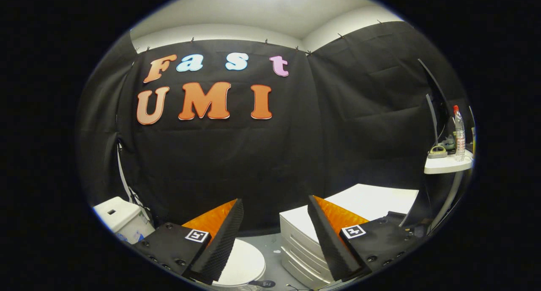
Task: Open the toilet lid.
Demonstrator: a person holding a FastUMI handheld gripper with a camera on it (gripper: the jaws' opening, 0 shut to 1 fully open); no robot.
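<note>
A white toilet tank (115, 213) stands far left. The closed toilet lid (244, 263) lies below the gripper (275, 240), whose fingers spread wide, holding nothing. A white drawer unit (296, 236) follows, then a bottle (459, 134) on a small table (444, 165).

Toilet lid (243, 263): left part hidden behind the left finger (219, 244); near edge cut off at 6 o'clock. Whether it sits flat on the seat cannot be told.

Cistern (116, 213) at 8 o'clock: lower body covered by the gripper (274, 240) housing.

White drawer unit (298, 244): front partly masked by the right finger (331, 244).

Side table (448, 164) at 3 o'clock: small items beside the bottle (459, 134) too small to identify.
</note>
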